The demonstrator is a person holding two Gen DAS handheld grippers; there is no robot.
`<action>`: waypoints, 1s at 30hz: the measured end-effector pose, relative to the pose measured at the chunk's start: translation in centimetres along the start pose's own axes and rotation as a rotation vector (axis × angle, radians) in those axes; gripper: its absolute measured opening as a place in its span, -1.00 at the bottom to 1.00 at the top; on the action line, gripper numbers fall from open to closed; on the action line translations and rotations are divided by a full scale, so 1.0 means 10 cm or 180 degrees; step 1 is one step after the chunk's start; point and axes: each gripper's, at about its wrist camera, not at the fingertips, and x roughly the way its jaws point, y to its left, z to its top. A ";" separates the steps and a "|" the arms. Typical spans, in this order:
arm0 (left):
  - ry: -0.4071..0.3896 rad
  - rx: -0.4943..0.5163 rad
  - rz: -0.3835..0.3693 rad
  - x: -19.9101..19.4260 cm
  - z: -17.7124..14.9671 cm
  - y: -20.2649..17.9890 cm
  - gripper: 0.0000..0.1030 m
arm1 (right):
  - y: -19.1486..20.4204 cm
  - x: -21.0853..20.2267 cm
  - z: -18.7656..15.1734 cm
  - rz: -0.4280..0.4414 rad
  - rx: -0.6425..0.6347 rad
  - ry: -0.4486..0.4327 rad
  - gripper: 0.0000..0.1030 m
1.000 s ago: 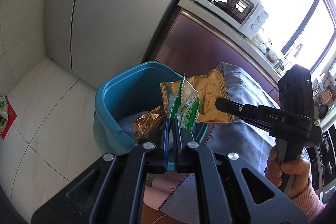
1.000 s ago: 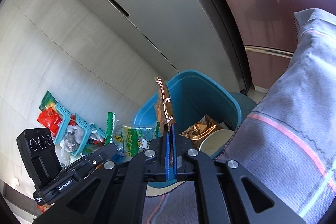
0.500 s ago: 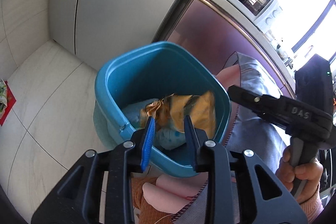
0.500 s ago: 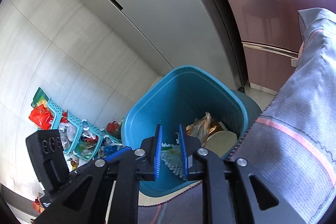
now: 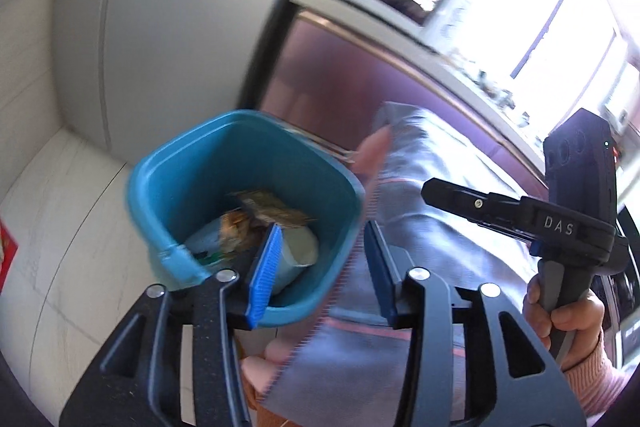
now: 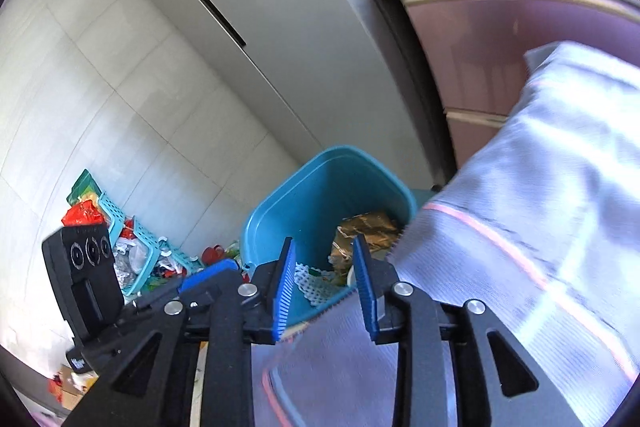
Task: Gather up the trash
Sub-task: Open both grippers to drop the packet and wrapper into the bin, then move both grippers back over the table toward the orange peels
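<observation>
Both grippers have just been opening, and nothing sits between either pair of blue pads now. My left gripper [image 5: 320, 267] is spread fairly wide above the near rim of the blue bin [image 5: 160, 187]; my right gripper [image 6: 322, 287] is parted more narrowly and hangs over the same bin's near edge, seen from the other side. I held them both over the open mouth so that whatever I let go would drop straight in and not onto the floor.

That seems to have worked: the gold wrappers [image 5: 268, 211] lie inside the bin, on top of a pale round lid or cup [image 5: 298, 247], and the right view shows a white-and-green packet [image 6: 316, 283] down there too, beside the gold one.

The bin stands on the tiled floor right against the cloth-covered desk [image 5: 440, 227], which keeps the drop short from the desk edge. Off to the left, against the wall, baskets of clutter [image 6: 136, 251] sit well apart from the bin. I judge this drop finished.
</observation>
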 end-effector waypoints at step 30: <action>0.0787 0.1543 -0.1173 1.08 -0.44 -2.87 0.11 | -1.52 -3.15 -1.94 -0.1980 0.1127 -0.1322 -0.19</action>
